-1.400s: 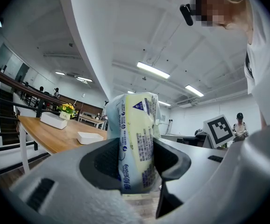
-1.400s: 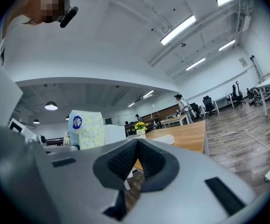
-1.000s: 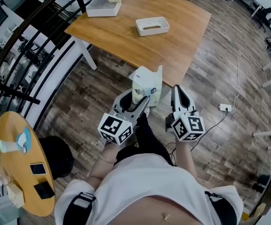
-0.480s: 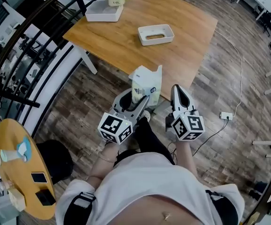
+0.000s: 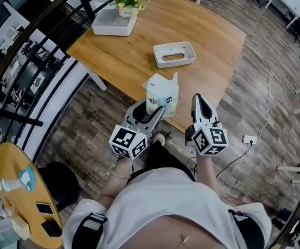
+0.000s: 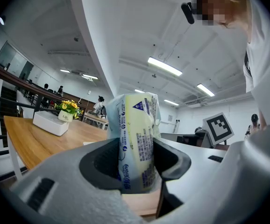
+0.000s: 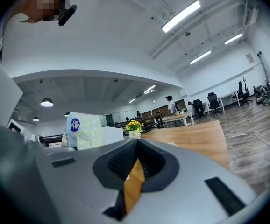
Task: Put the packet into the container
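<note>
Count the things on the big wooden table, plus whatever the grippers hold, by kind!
White trays: 2
Flower pot: 1
Packet, gripped by the left gripper: 1
Total: 4

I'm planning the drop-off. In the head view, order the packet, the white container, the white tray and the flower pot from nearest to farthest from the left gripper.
1. packet, clamped in the left gripper itself.
2. white container, ahead, mid-table.
3. white tray, far left corner.
4. flower pot, just behind the tray.
</note>
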Demonstrator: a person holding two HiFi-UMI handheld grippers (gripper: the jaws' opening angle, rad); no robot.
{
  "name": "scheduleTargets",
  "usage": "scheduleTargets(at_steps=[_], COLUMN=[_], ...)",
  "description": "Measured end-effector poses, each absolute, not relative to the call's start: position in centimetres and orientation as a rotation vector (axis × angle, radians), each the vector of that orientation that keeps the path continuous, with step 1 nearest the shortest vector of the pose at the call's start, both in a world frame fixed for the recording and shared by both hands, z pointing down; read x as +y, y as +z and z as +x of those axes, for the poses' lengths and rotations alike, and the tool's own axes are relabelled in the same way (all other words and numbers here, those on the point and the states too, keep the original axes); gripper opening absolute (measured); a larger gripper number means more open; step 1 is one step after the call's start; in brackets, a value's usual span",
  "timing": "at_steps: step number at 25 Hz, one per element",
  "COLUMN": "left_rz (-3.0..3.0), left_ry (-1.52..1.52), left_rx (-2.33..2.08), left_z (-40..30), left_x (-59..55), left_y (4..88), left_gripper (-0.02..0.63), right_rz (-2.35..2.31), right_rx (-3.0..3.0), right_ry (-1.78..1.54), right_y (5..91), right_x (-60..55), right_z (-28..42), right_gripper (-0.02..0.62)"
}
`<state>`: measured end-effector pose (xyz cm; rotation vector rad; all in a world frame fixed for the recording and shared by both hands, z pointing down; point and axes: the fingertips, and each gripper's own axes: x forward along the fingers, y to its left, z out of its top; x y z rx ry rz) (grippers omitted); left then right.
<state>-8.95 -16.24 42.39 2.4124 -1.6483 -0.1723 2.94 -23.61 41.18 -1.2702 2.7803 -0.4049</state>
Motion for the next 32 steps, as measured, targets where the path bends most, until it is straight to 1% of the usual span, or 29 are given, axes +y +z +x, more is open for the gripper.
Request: scheduleTargets(at_steps=[15, 32], left_rz=[2.391, 2.415], left_ry=[-0.149, -0.077], left_rx=[-1.665, -1.612], left_z=[-13.5, -14.4], left_x=[-26.5, -32.8], left_y=[43.5, 44.0], left_gripper=[0.195, 0.195], right_rz=[-1.262, -1.286], right_rx=[2.798, 2.769], right_ry=[-0.428, -0.451], right_y=[42.2, 41.5], right_x=[-33.5, -38.7], right_z=[-1.1, -1.9], right_gripper=[0.012, 0.012])
